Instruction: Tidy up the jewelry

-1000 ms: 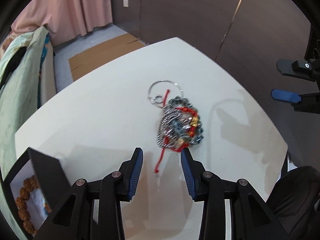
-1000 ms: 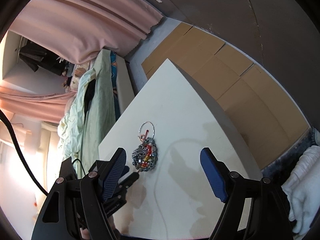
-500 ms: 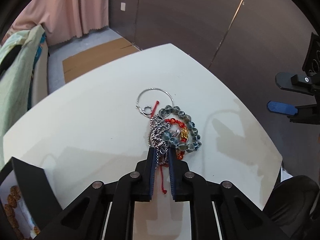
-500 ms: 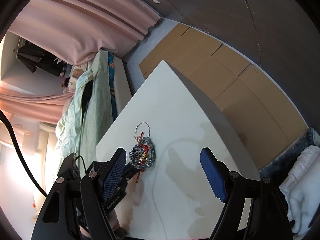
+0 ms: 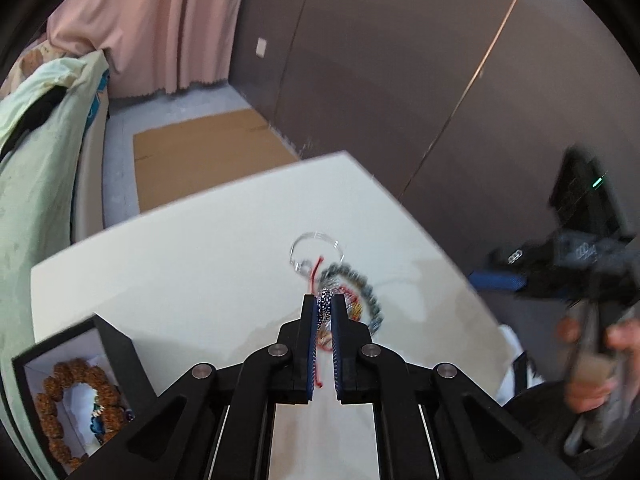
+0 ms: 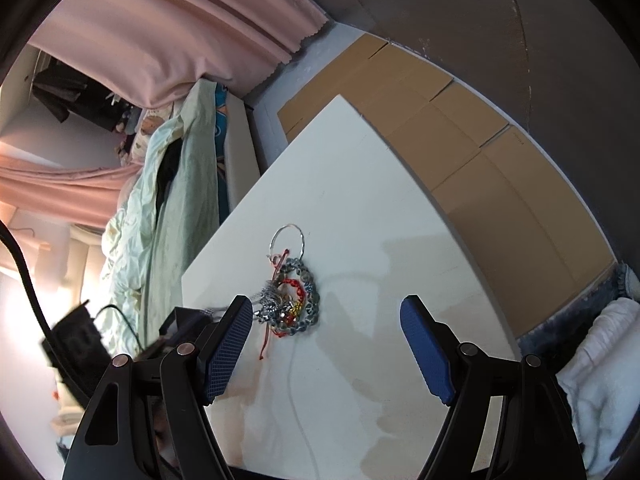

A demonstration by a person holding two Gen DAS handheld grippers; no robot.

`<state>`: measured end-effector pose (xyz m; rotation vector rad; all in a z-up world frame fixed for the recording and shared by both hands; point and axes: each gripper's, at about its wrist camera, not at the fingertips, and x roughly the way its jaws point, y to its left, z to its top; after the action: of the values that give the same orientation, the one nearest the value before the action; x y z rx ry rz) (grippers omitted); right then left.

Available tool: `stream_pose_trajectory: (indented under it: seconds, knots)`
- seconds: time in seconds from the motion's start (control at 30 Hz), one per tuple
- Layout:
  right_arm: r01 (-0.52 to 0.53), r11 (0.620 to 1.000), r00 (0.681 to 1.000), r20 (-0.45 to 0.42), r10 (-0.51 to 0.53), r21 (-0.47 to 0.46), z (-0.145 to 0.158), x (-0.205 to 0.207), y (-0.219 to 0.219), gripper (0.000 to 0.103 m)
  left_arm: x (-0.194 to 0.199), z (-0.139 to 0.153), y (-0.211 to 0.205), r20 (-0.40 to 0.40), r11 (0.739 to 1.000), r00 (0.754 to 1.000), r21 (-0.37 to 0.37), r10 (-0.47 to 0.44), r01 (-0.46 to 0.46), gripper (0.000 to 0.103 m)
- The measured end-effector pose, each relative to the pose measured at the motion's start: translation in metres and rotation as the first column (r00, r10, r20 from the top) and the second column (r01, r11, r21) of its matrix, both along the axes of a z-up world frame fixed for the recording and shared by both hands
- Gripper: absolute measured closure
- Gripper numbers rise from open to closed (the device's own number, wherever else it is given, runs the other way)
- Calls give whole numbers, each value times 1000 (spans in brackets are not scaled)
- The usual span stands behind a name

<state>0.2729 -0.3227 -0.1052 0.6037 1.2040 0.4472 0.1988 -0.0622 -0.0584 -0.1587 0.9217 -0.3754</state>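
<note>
Silver chain (image 5: 323, 307) pinched in the closing left tool (image 5: 324, 304); right tool (image 6: 326, 330) gapes empty over one jewelry tangle (image 6: 294, 300).

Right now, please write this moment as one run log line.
left gripper: just closed, shut on silver chain | right gripper: open, empty | jewelry pile: on white table
</note>
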Motion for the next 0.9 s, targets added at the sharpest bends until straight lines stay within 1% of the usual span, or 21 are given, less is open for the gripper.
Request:
stream_pose_trajectory:
  seconds: [0.07,0.1,0.13,0.3,0.33,0.37,0.43,0.5,0.57,0.63,0.7,0.77,0.8,0.87,0.9]
  knots:
    - [-16,1000,1000,-7,16,-1,-2,1,6,28,-4,15,1,38,1000,999,-16,9,-8,97]
    - [-23,1000,1000,-11,23,1,-3,2,9,32,-4,21,2,50,1000,999,-26,11,-10,102]
    - [-29,1000,999,-19,29,1,-6,4,12,35,-6,28,5,64,999,998,-41,15,-13,101]
    - [-62,998,997,-51,60,-23,-17,10,29,38,-11,54,11,126,998,991,-57,36,-29,101]
    - [-75,997,996,-53,73,-31,-18,11,34,42,-13,60,14,136,997,990,-63,45,-37,101]
    - [-87,995,995,-54,85,-41,-19,12,39,44,-14,64,16,142,997,988,-67,52,-42,101]
    - [-107,991,993,-52,103,-82,-21,14,48,47,-16,74,21,157,996,985,-77,66,-55,101]
    - [-121,982,992,-40,116,-146,-21,15,57,48,-16,83,25,171,994,982,-84,78,-65,101]
    - [-136,968,991,-25,133,-209,-21,17,66,53,-17,92,26,185,994,979,-80,85,-71,101]
    - [-144,960,989,-21,144,-240,-22,18,72,58,-20,103,28,205,995,975,-72,88,-75,101]
    - [-155,950,988,-20,155,-271,-25,19,79,61,-23,115,28,227,994,969,-71,93,-79,101]
    - [-158,935,986,6,168,-317,-22,19,84,63,-25,126,28,249,994,964,-70,97,-82,101]
    - [-161,925,984,16,177,-344,-22,18,88,66,-27,130,28,258,994,961,-69,99,-84,101]
    - [-163,896,980,39,196,-414,-21,17,96,76,-30,141,28,279,994,955,-62,102,-88,101]
    - [-172,877,976,45,215,-449,-21,16,100,90,-31,147,28,290,994,951,-58,105,-92,101]
